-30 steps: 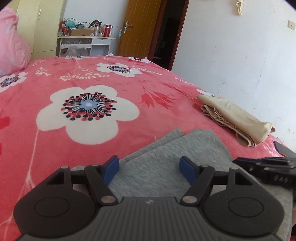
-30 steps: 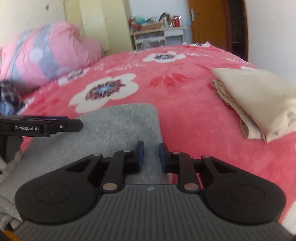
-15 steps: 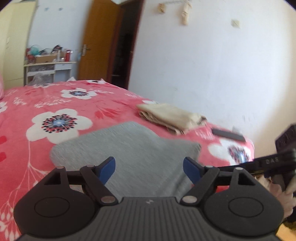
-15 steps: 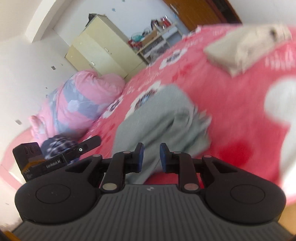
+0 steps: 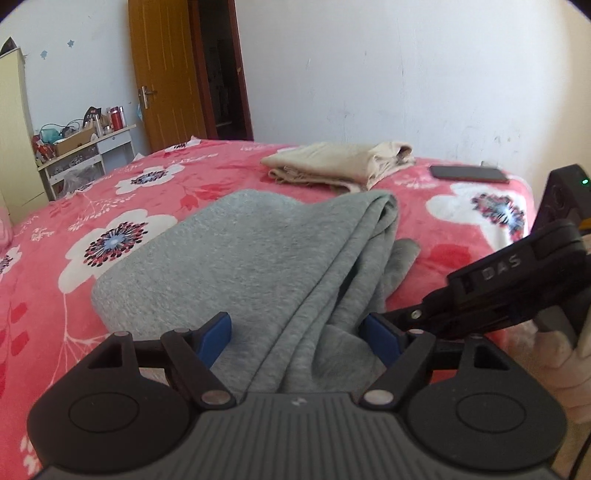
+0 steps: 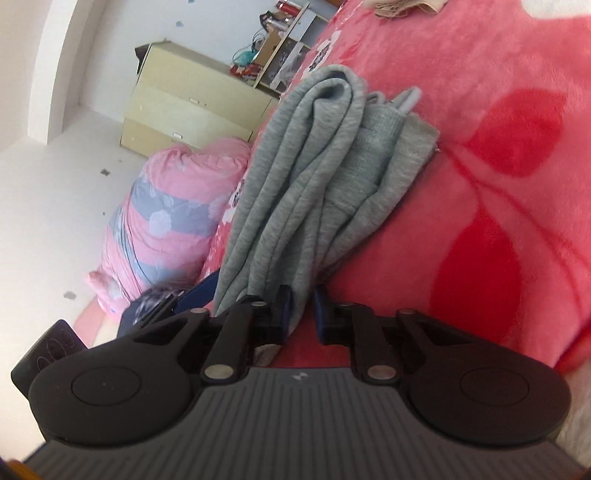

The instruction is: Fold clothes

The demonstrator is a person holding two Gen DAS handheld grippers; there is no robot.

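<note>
On the bed (image 5: 436,236), we list: beige garment (image 5: 332,166) folded; grey garment (image 5: 236,258) part-folded, bunched, right tool (image 6: 300,308) clamped on it; left tool (image 5: 295,334) apart.

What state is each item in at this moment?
Left gripper: open, over the cloth.
Right gripper: shut on grey garment.
Grey garment: partly folded, right edge bunched.
Beige garment: folded, lying on bed.
Door: open.
Phone: flat, screen dark.

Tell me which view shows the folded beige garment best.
The left wrist view: the beige garment lies whole on the bedspread beyond the grey garment. The right wrist view catches only its edge at the top.
</note>
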